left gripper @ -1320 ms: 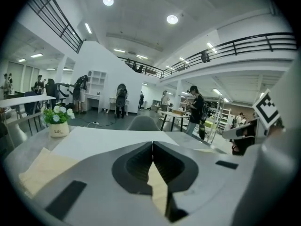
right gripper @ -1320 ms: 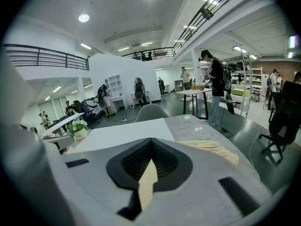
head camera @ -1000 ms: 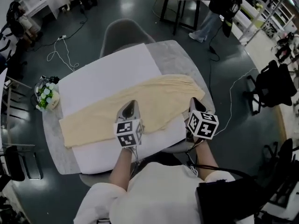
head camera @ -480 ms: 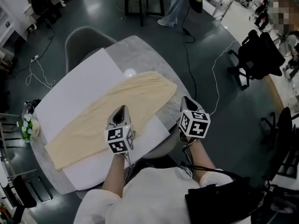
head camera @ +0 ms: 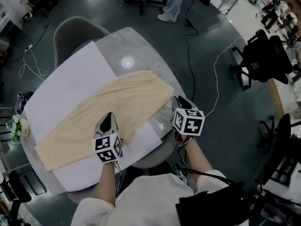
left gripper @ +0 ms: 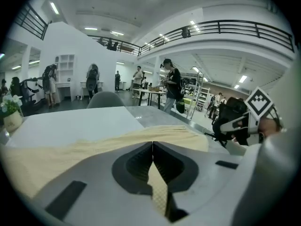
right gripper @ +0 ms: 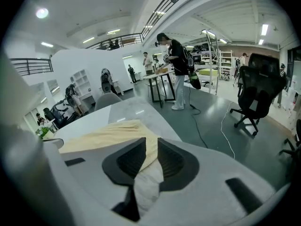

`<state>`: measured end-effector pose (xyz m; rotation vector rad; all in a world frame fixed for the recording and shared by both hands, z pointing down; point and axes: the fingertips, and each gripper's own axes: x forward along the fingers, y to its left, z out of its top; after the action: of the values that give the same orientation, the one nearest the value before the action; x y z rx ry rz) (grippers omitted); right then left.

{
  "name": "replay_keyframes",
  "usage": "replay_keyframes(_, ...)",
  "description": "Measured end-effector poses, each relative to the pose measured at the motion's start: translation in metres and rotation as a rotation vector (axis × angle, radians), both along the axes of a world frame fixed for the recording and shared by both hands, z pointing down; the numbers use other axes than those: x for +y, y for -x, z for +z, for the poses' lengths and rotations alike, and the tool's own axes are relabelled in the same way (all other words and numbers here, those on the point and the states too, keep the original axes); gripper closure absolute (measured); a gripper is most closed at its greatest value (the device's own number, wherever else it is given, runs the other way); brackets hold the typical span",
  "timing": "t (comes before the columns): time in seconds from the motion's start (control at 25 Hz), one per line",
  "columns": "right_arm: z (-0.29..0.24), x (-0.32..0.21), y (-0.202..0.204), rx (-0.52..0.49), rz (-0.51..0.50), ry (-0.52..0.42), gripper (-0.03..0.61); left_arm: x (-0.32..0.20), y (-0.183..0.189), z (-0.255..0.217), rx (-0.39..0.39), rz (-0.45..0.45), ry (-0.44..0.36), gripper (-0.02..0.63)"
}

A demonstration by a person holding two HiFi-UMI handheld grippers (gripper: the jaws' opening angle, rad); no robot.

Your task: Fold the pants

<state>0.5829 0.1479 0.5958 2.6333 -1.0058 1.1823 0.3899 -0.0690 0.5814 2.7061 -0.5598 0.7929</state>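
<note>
Hovering to grab the pants' (head camera: 94, 109) near edge, left gripper (head camera: 109, 115) is closed, empty; right gripper's (head camera: 178, 99) empty jaws have just been opening.

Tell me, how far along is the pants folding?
Early on. The cream pants already lie as one long strip, seemingly leg over leg, on the white sheet. Both tools are at the near side: the left tool is shut, and the right tool has just been opening, gripping nothing. The crosswise folds are left.
</note>
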Motion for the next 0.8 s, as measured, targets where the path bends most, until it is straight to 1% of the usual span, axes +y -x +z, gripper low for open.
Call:
replay_keyframes(0.28, 0.031, -0.012, -0.027, -0.032, -0.030, 0.022, 0.504, -0.016, -0.011, 0.021, -0.020, -0.047, 0.001, 0.604)
replay_keyframes(0.52, 0.055, -0.022, -0.040, -0.060, -0.054, 0.037, 0.480, -0.038, -0.010, 0.035, -0.040, -0.117, -0.003, 0.604)
replay_keyframes(0.72, 0.072, -0.030, -0.047, -0.083, -0.069, 0.052, 0.454, -0.051, -0.010, 0.043, -0.057, -0.141, -0.010, 0.604)
replay_keyframes(0.8, 0.079, -0.033, -0.050, -0.093, -0.072, 0.050, 0.434, -0.055, -0.008, 0.048, -0.067, -0.148, -0.012, 0.604)
